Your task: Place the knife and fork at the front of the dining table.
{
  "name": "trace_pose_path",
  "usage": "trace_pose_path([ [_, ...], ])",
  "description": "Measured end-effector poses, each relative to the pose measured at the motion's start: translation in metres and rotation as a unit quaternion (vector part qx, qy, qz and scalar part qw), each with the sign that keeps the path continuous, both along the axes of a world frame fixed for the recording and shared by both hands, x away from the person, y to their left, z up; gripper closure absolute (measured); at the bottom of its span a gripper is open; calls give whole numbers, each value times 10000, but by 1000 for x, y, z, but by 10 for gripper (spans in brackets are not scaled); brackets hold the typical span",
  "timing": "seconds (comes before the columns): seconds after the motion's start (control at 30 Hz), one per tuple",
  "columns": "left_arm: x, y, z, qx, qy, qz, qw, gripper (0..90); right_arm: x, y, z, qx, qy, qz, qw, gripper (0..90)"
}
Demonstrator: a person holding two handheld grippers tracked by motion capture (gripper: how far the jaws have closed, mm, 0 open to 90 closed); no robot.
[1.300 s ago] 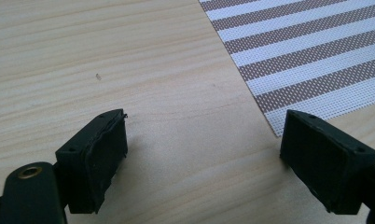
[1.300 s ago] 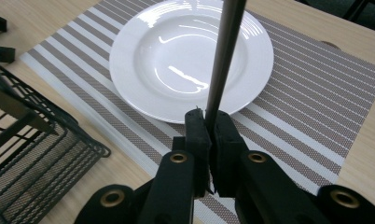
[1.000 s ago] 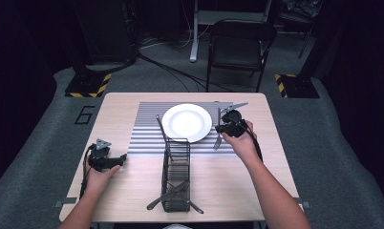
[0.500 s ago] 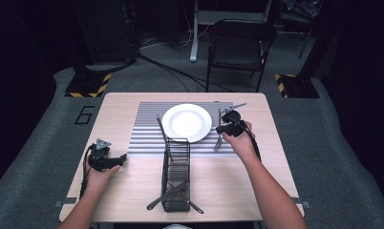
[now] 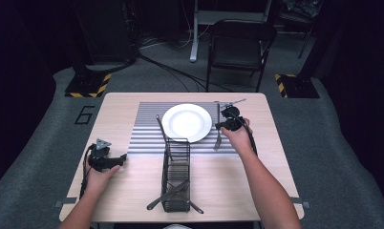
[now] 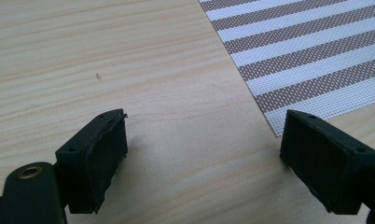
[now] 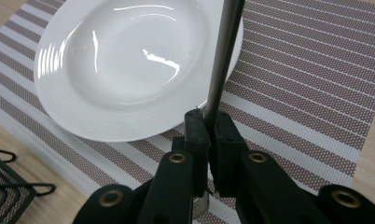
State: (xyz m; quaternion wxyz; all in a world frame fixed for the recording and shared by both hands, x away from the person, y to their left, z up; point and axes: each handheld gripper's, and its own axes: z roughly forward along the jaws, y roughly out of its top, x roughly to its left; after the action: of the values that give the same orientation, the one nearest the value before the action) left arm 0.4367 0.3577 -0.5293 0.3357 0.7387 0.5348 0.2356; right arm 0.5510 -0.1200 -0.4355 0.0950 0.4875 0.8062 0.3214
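overhead, a person sits at a light wooden table (image 5: 133, 102) with a two-jaw gripper in each hand. the right gripper (image 5: 227, 125) sits just right of a white plate (image 5: 186, 122), above a striped placemat (image 5: 147, 136). its jaws are clamped together on the thin metal handle of a utensil (image 5: 218, 129), which looks like a fork lying along the plate's right side, with its wider end toward the person. from the right gripper view, the right gripper (image 7: 209, 122) pinches the utensil's handle (image 7: 223, 56), and the handle runs up across the rim of the plate (image 7: 125, 65), over the placemat (image 7: 307, 79).

the left gripper (image 5: 111, 161) rests low over bare table near the left edge, just left of the placemat's near corner. in the left gripper view its jaws stand wide apart with nothing between them, over wood, the placemat's corner (image 6: 311, 56) just beyond.

a black wire caddy (image 5: 176, 174) stands at the middle of the table, nearer the person, with dark utensils lying in its near end.
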Motion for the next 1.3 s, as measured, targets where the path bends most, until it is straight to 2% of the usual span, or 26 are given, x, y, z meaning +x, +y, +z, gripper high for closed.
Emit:
trace_pose_path([
  [0.1, 0, 0, 0, -1, 1, 0, 10000, 144, 9, -3, -2, 161, 138, -168, 9996, 870],
  [0.27, 0, 0, 0, -1, 1, 0, 10000, 144, 19, -6, -7, 237, 263, -365, 9987, 870],
  [0.4, 0, 0, 0, 2, -3, 1, 10000, 144, 28, -9, -14, 388, 415, -542, 9969, 868],
  [0.53, 0, 0, 0, -28, -19, 12, 10000, 145, 38, -15, -24, 633, 680, -811, 9924, 866],
  [0.67, 0, 0, 0, -29, -21, 5, 10000, 145, 44, -19, -34, 777, 817, -1074, 9878, 860],
  [0.77, 0, 0, 0, -26, -21, 4, 10000, 145, 47, -20, -40, 876, 849, -1283, 9842, 859],
  [0.93, 0, 0, 0, -12, -9, 4, 10000, 145, 49, -21, -44, 875, 795, -1408, 9829, 863],
  [1.0, 0, 0, 0, -10, -9, 5, 10000, 145, 50, -19, -44, 952, 791, -1501, 9809, 867],
  [1.07, 0, 0, 0, -18, -20, 6, 10000, 145, 50, -19, -46, 959, 745, -1556, 9803, 870],
  [1.1, 0, 0, 0, -10, -9, 5, 10000, 145, 51, -18, -47, 1008, 781, -1661, 9778, 871],
  [1.13, 0, 0, 0, -11, -15, 9, 10000, 145, 51, -19, -48, 1005, 759, -1670, 9779, 871],
  [1.27, 0, 0, 0, -18, -21, 5, 10000, 145, 53, -21, -53, 1160, 866, -1875, 9715, 872],
  [1.3, 0, 0, 0, -10, -9, 4, 10000, 145, 53, -23, -55, 1166, 865, -1865, 9717, 872],
])
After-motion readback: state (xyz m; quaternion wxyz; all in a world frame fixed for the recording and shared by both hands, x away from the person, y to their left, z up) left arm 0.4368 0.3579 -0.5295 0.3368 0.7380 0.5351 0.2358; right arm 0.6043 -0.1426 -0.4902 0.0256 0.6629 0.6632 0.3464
